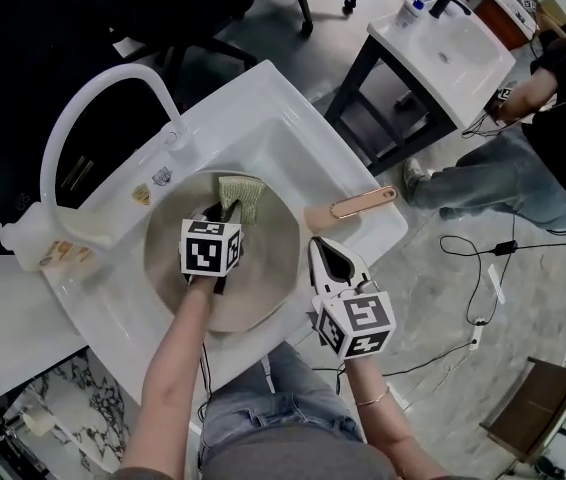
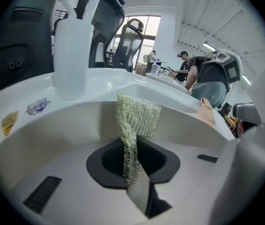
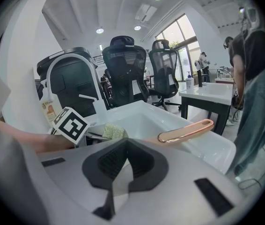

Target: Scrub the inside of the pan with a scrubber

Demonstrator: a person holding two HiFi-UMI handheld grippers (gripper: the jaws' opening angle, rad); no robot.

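A round pan (image 1: 263, 273) with a pale inside lies in the white sink (image 1: 293, 133). Its copper handle (image 1: 363, 204) sticks out over the sink's right rim. My left gripper (image 1: 225, 211) is down inside the pan, shut on a green mesh scrubber (image 1: 240, 196) that rests near the pan's far wall. In the left gripper view the scrubber (image 2: 135, 121) stands pinched between the jaws, with the pan wall (image 2: 62, 125) behind it. My right gripper (image 1: 316, 244) hovers at the pan's near right rim, shut and holding nothing. The right gripper view shows the handle (image 3: 186, 130) and scrubber (image 3: 114, 132) ahead.
A tall white faucet (image 1: 93, 98) arches over the sink's left side, and a white bottle (image 1: 8, 236) stands by it. A second sink table (image 1: 443, 53) and a seated person (image 1: 523, 168) are at the right. Cables (image 1: 473, 268) lie on the floor.
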